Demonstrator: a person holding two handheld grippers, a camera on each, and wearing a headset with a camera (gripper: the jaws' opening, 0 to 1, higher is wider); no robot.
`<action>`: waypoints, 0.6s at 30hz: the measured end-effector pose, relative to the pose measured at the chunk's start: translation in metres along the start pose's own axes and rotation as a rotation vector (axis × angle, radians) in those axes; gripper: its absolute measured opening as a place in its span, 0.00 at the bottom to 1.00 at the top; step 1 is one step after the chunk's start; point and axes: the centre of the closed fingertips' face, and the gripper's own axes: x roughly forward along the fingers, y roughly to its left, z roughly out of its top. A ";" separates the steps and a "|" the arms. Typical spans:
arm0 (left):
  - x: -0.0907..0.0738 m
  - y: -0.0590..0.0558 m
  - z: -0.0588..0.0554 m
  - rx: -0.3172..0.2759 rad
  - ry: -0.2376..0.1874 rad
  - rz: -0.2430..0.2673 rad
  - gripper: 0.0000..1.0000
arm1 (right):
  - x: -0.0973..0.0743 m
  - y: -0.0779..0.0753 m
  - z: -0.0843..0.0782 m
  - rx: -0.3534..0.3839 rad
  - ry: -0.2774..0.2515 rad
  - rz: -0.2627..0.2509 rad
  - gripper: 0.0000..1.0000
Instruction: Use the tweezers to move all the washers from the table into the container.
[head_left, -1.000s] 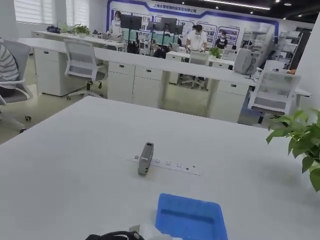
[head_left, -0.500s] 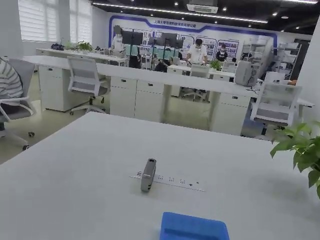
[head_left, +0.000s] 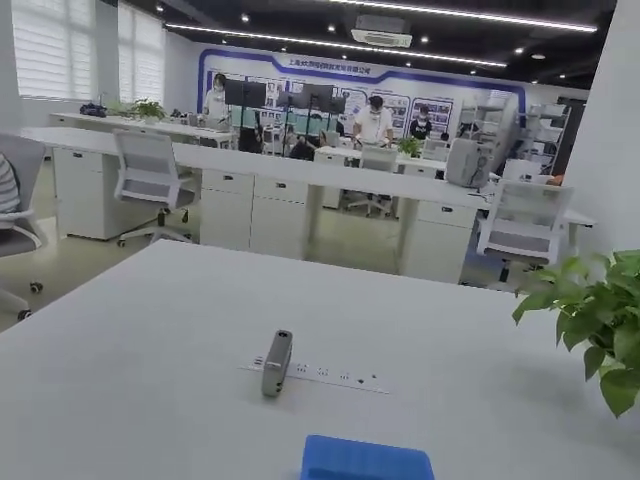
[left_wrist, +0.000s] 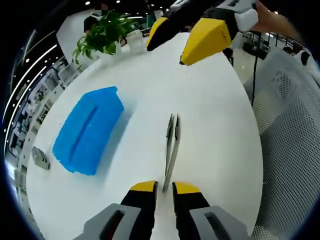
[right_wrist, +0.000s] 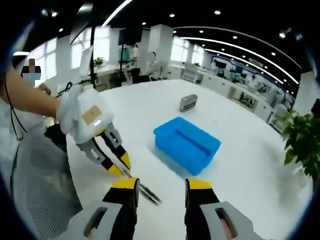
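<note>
The tweezers (left_wrist: 170, 155) look shiny metal, the container (left_wrist: 87, 132) plastic, the table (left_wrist: 215, 125) smooth matt.

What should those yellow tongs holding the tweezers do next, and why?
Probably lower the tips of the tweezers to the table to find a first washer. The left tongs are shut on the tweezers, the right tongs hang open and empty, and the blue container lies beside them. Washers are too small to tell here.
</note>
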 end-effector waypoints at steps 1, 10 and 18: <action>-0.001 0.001 -0.002 -0.033 0.000 0.008 0.18 | -0.003 -0.001 0.001 0.033 -0.012 -0.008 0.39; -0.040 0.011 -0.003 -0.374 -0.161 0.097 0.47 | -0.021 -0.011 -0.005 0.190 -0.086 -0.097 0.65; -0.100 0.021 -0.010 -0.584 -0.332 0.231 0.67 | -0.033 -0.025 -0.019 0.250 -0.121 -0.185 0.83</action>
